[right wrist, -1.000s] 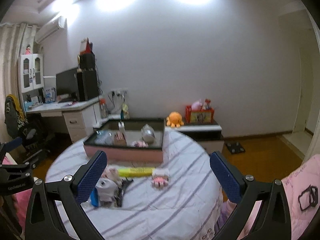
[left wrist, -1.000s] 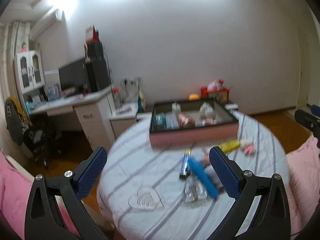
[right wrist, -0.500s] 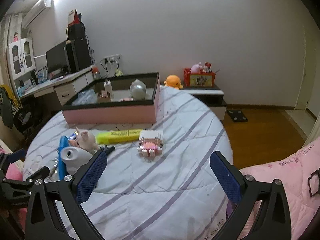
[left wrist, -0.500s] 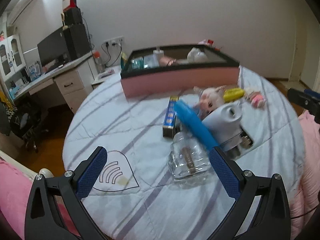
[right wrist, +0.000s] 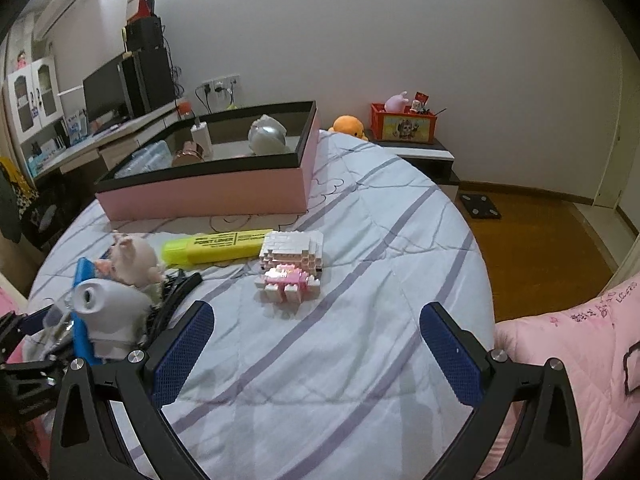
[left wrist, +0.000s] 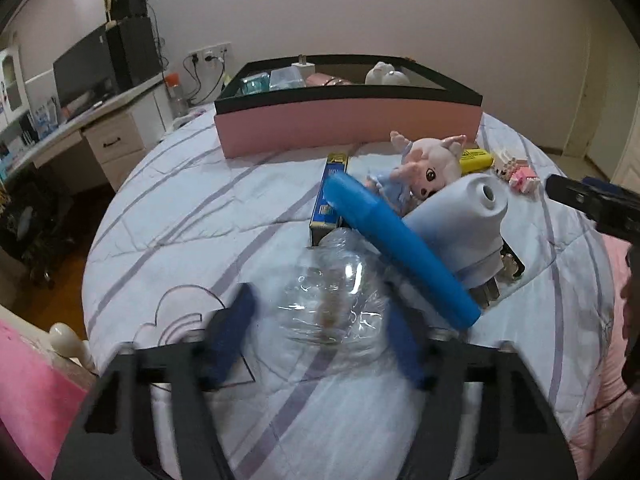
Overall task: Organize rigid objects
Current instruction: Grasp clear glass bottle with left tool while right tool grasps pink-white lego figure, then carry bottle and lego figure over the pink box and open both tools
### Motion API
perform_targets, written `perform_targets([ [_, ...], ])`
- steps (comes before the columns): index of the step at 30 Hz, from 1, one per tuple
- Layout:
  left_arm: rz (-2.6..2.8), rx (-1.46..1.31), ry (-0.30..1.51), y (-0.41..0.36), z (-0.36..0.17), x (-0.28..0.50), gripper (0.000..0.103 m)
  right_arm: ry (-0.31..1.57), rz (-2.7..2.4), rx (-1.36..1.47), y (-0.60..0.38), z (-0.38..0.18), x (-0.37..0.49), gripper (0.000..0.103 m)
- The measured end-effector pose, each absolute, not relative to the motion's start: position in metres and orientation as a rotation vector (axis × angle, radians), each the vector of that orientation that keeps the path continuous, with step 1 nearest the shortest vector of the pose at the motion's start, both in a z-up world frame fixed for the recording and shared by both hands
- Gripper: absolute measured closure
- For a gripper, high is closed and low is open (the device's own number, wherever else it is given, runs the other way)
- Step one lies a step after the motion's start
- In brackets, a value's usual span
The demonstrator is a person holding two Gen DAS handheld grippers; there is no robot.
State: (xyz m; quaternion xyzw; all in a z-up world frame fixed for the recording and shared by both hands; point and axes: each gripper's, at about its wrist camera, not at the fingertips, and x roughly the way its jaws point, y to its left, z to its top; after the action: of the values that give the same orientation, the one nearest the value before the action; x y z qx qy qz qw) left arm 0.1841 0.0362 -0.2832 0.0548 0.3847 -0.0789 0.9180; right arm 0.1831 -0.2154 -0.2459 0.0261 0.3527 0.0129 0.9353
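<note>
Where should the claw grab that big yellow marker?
Pinch the yellow marker mid-barrel, across its thin width, coming from above. It lies flat and long, and the brick toy crowds its right end.

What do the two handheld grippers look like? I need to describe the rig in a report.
Both match: the left gripper and right gripper have black, angular, cut-out frames with silver screws. Each finger carries a flat blue pad with a fine grid texture. No cables, markings or sleeves show.
</note>
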Motion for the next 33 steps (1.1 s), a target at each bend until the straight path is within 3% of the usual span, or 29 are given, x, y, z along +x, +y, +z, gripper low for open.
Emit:
perform_targets([
  [9,-0.178,0.084,0.785,0.05,-0.278,0.183,0.051,0.82,0.033,0.035,-0.206,-0.26,0.239,0.002],
  [10,-0.178,0.084,0.783,0.051,-0.277,0.183,0.051,0.837,0.034,0.026,-0.205,-0.263,0.244,0.007],
  [12,-0.177,0.072,0.77,0.054,-0.273,0.183,0.051,0.867,0.039,0.003,-0.203,-0.265,0.252,0.03],
  [14,-0.182,0.074,0.761,0.054,-0.269,0.184,0.051,0.865,0.043,-0.008,-0.203,-0.264,0.254,0.041],
  [15,-0.182,0.075,0.754,0.054,-0.267,0.184,0.051,0.862,0.049,-0.007,-0.204,-0.264,0.253,0.054],
  [16,-0.186,0.077,0.751,0.054,-0.266,0.184,0.051,0.859,0.051,-0.008,-0.204,-0.263,0.252,0.059],
  [33,-0.205,0.045,0.677,0.056,-0.241,0.168,0.051,0.726,0.168,0.056,-0.184,-0.23,0.192,0.058],
])
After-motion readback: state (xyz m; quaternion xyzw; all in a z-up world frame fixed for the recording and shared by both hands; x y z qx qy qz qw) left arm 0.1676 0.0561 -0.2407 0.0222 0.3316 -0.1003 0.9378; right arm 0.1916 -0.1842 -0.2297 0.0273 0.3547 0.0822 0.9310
